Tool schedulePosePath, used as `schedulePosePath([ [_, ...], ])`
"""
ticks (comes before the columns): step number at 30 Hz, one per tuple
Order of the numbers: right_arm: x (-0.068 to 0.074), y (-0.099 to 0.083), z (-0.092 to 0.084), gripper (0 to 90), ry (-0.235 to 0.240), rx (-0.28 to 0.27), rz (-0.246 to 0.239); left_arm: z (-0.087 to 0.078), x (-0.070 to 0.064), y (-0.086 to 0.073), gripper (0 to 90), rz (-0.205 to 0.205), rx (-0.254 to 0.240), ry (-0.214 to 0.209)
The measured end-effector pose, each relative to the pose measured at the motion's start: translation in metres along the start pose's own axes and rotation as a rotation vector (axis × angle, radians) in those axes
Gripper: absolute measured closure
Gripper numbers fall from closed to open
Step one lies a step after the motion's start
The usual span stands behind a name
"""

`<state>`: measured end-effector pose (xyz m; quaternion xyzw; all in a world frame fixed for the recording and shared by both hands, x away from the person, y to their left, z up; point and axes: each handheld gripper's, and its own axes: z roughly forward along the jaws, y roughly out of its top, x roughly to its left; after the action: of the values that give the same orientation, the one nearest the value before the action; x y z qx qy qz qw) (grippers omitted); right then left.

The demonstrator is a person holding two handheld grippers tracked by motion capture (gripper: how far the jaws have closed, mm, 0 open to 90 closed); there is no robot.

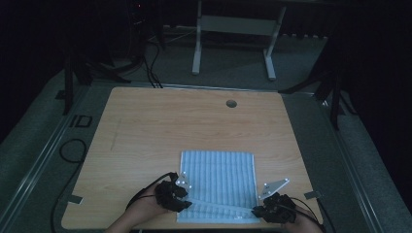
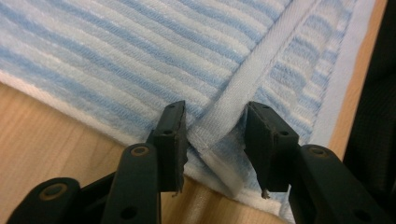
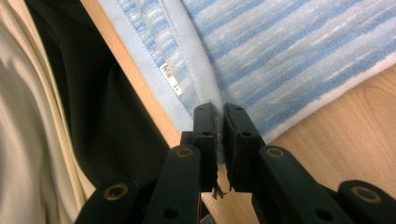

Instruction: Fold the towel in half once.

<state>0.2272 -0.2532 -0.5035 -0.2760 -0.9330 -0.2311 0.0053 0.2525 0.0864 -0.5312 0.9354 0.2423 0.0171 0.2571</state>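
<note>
A blue-and-white striped towel lies flat on the wooden table, close to the near edge. Its near hem is turned up and over in a narrow fold. My left gripper is at the towel's near left corner. In the left gripper view its jaws stand apart with the raised hem running between them. My right gripper is at the near right corner, and in the right gripper view it is shut on the towel's edge.
A round cable hole sits near the table's far edge. A white stand is on the floor beyond, and black cables trail at the left. The person's dark clothing hangs just past the table's near edge.
</note>
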Motion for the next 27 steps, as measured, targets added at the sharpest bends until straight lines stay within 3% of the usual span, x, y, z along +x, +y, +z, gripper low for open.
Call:
schedulePosePath([
  [3, 0.000, 0.001, 0.000, 83.8, 0.004, -0.005, -0.001, -0.004, -0.003, 0.000, 78.1, 0.004, -0.006, 0.002],
  [7, 0.003, 0.002, -0.002, 83.8, -0.001, -0.011, -0.009, -0.019, -0.007, 0.000, 80.3, -0.005, -0.041, -0.043],
  [9, 0.005, 0.002, -0.005, 83.7, 0.000, -0.014, -0.011, -0.029, -0.010, -0.002, 79.1, -0.006, -0.061, -0.069],
  [10, 0.005, 0.002, -0.006, 83.7, 0.000, -0.019, -0.012, -0.033, -0.012, -0.004, 78.9, 0.002, -0.057, -0.113],
  [12, 0.007, 0.000, -0.008, 83.1, 0.014, -0.016, -0.018, -0.037, -0.017, -0.009, 76.0, 0.013, -0.053, -0.136],
  [15, 0.010, -0.006, -0.007, 79.5, 0.048, 0.007, -0.023, -0.035, -0.023, -0.016, 73.6, 0.032, -0.017, -0.184],
  [18, 0.012, -0.010, -0.003, 74.1, 0.051, 0.042, -0.023, -0.032, -0.025, -0.021, 68.9, 0.032, 0.009, -0.235],
  [23, 0.012, -0.014, -0.011, 68.2, 0.054, 0.019, -0.004, -0.037, -0.028, -0.024, 59.6, 0.016, 0.007, -0.257],
  [27, 0.011, -0.012, -0.020, 63.0, 0.033, -0.006, -0.002, -0.046, -0.028, -0.020, 56.5, 0.025, -0.010, -0.215],
])
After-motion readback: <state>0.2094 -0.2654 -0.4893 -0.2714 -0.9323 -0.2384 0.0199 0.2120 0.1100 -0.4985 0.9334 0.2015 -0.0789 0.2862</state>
